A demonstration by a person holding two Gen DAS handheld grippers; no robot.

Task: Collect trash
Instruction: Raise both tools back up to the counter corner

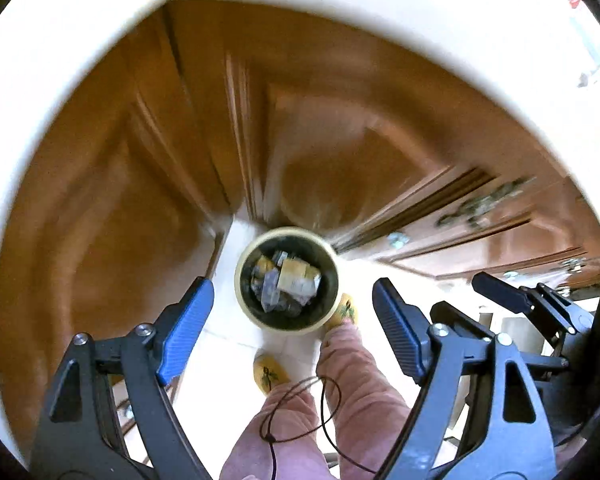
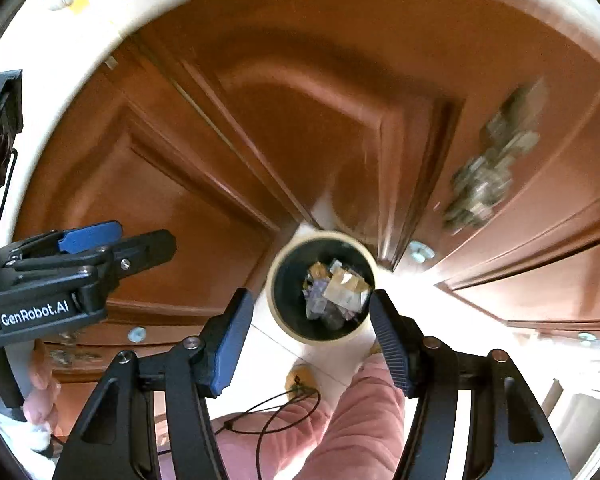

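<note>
A round cream trash bin [image 1: 247, 284] with a dark inside stands on the pale floor below, and also shows in the right wrist view [image 2: 274, 300]. It holds crumpled wrappers and paper trash [image 1: 288, 280] [image 2: 338, 292]. My left gripper [image 1: 292, 320] is open and empty, high above the bin. My right gripper [image 2: 312, 332] is open and empty, also above the bin. The right gripper shows at the right of the left wrist view [image 1: 500, 300]. The left gripper shows at the left of the right wrist view [image 2: 100, 248].
Brown wooden cabinet doors [image 1: 140, 180] with ornate metal handles [image 2: 488, 168] stand behind the bin, under a white countertop edge [image 1: 420, 20]. The person's pink trouser legs [image 1: 356, 376] and yellow slippers [image 1: 268, 372] are beside the bin. A thin black cord [image 1: 300, 400] hangs below.
</note>
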